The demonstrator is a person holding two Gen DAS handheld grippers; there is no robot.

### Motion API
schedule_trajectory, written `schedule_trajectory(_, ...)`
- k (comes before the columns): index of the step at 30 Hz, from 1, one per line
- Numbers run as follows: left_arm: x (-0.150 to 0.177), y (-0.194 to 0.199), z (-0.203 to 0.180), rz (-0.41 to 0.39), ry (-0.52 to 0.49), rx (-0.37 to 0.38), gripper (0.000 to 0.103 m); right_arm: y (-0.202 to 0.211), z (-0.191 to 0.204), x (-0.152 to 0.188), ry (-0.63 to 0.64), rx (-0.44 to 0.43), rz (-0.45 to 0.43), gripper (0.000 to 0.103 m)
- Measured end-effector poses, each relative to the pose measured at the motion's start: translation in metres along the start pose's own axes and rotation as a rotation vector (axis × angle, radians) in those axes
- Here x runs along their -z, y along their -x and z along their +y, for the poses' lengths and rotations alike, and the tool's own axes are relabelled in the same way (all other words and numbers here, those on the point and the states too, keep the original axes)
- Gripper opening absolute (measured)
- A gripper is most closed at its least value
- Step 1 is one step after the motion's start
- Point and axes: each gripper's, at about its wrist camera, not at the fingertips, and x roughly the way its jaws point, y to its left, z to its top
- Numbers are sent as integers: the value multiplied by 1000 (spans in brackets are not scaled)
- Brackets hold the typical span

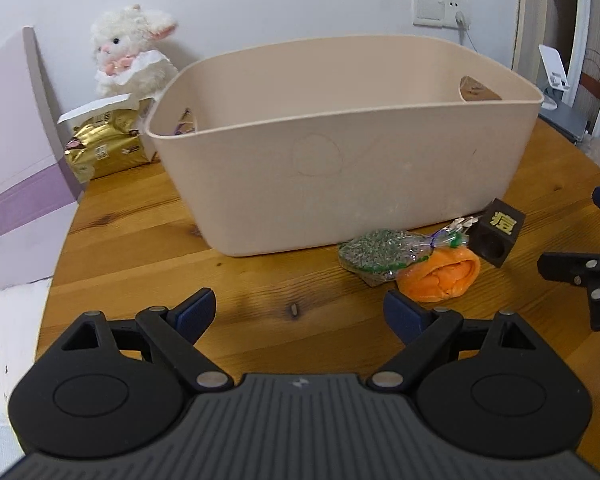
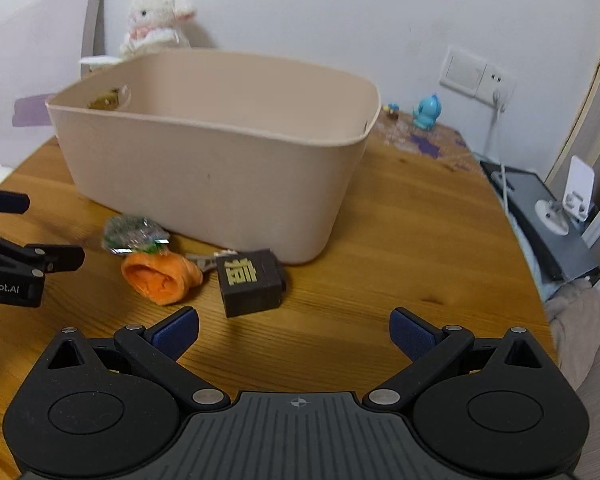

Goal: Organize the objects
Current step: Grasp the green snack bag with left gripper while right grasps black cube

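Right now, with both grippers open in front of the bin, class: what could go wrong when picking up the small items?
1. The orange cloth bundle, the clear packet of green bits and the dark block lie close together, so closing on one may drag another.
2. They sit close to the beige bin, so a finger could bump its wall.
3. The soft bundle may slip from the pads.

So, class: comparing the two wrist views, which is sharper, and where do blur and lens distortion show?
Left wrist view: sharper, the black block has crisp lettering. Right wrist view: the glittery packet is smeared. Both: the beige bin has a bowed rim and the corners are dark.
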Motion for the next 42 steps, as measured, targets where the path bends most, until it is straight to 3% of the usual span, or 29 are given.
schedule_trajectory(16, -4, -44, -16, -51, -63, 62, 92, -50, 6, -2, 9, -24, 22, 103)
schedule_trajectory(24, -8, -42, -27, -105, -80, 76, 90, -49, 8, -4, 5, -51, -2, 88)
schedule_trajectory(26, -8, -43, -27, -108, -70, 78, 80, -48, 8, -5, 2, -59, -4, 81)
schedule_trajectory(27, -8, -44, -28, -101, -68, 83, 68, -48, 7, -5, -1, -67, -5, 79)
schedule_trajectory(31, -9, -48, -26, -72, -43, 123, 44, -48, 5, -7, -8, -100, -12, 57)
schedule_trajectory(32, -8, -48, -27, -74, -43, 125, 44, -48, 6, -8, -7, -105, -11, 50)
schedule_trajectory(35, -7, -46, -27, -81, -53, 131, 41, -44, 9, -7, 3, -107, -9, 43)
schedule_trajectory(42, -2, -38, -22, -86, -39, 140, 38, -35, 9, -5, -7, -96, -11, 41)
